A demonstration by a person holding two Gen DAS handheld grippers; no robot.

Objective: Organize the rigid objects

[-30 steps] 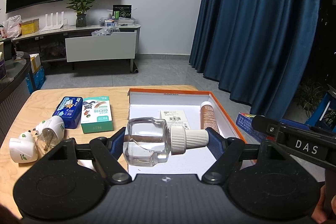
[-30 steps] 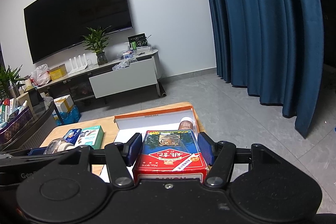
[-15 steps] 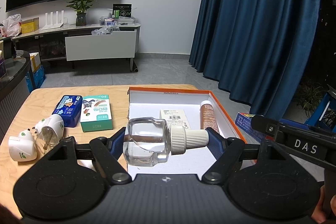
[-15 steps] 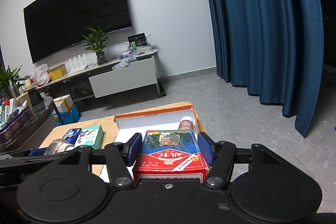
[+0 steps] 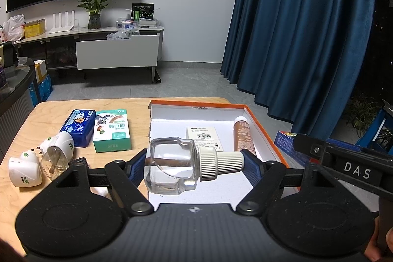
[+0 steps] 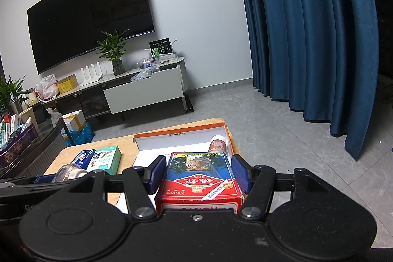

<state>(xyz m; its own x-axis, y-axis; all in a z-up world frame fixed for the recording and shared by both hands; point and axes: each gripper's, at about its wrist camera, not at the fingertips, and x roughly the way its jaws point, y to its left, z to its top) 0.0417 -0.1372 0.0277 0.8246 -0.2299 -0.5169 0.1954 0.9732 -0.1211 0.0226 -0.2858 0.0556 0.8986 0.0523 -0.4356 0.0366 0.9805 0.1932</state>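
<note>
My left gripper point(image 5: 194, 161) is shut on a clear glass bottle point(image 5: 172, 168) with a white ribbed cap, held sideways above the near part of the orange-rimmed white box point(image 5: 260, 124). In the box lie a white carton point(image 5: 202, 136) and a brown tube point(image 5: 243, 136). My right gripper point(image 6: 197, 173) is shut on a red and blue card box point(image 6: 199, 183) with a tiger picture, above the box's near right; the orange-rimmed box point(image 6: 181, 131) lies ahead of it.
On the wooden table point(image 5: 44, 114) left of the box lie a blue tin point(image 5: 78, 129), a green and white carton point(image 5: 111, 130) and two white plug-in devices point(image 5: 41, 158). A TV cabinet point(image 5: 118, 50) and blue curtains point(image 5: 307, 28) stand beyond.
My left gripper has drifted slightly with the bottle; the table objects sit a little lower in its view. The right gripper has barely moved.
</note>
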